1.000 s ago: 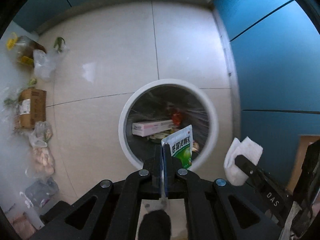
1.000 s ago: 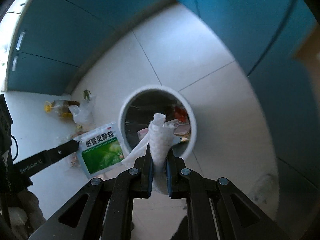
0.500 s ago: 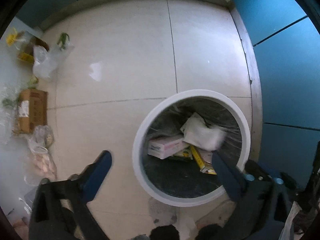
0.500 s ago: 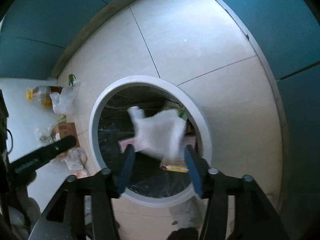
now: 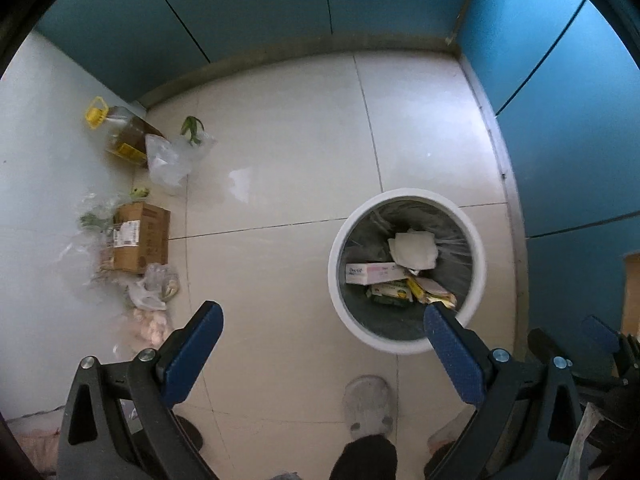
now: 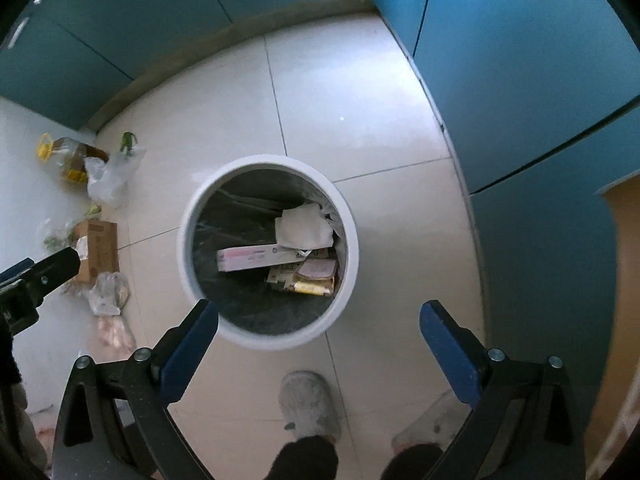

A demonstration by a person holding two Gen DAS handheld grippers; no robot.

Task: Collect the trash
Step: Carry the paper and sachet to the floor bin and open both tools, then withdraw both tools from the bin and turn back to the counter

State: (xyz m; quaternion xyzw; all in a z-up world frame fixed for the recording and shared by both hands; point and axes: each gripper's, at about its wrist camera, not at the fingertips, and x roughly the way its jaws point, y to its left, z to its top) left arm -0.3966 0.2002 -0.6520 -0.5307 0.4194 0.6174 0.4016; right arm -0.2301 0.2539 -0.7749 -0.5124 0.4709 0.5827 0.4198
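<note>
A round white trash bin (image 5: 334, 264) (image 6: 186, 240) with a dark liner stands on the tiled floor. Inside lie a white tissue (image 5: 414, 249) (image 6: 304, 227), a pink-and-white box (image 5: 370, 273) (image 6: 256, 258), a green sachet (image 5: 390, 293) and other packets. My left gripper (image 5: 322, 330) is open and empty, above and in front of the bin. My right gripper (image 6: 318, 326) is open and empty over the bin's near rim. The left gripper's finger shows at the left edge of the right wrist view (image 6: 44, 270).
Along the left wall lie an oil bottle (image 5: 120, 136) (image 6: 66, 158), plastic bags (image 5: 170, 158) (image 6: 106, 178), a cardboard box (image 5: 140, 238) (image 6: 98, 250) and bagged food (image 5: 154, 292). Blue cabinets (image 5: 560, 128) line the back and right. The person's slippers (image 5: 368, 406) (image 6: 308, 402) stand below.
Both grippers opened and dropped their loads: the green sachet and the white tissue now lie in the bin. Both grippers have risen and pulled back from the bin.
</note>
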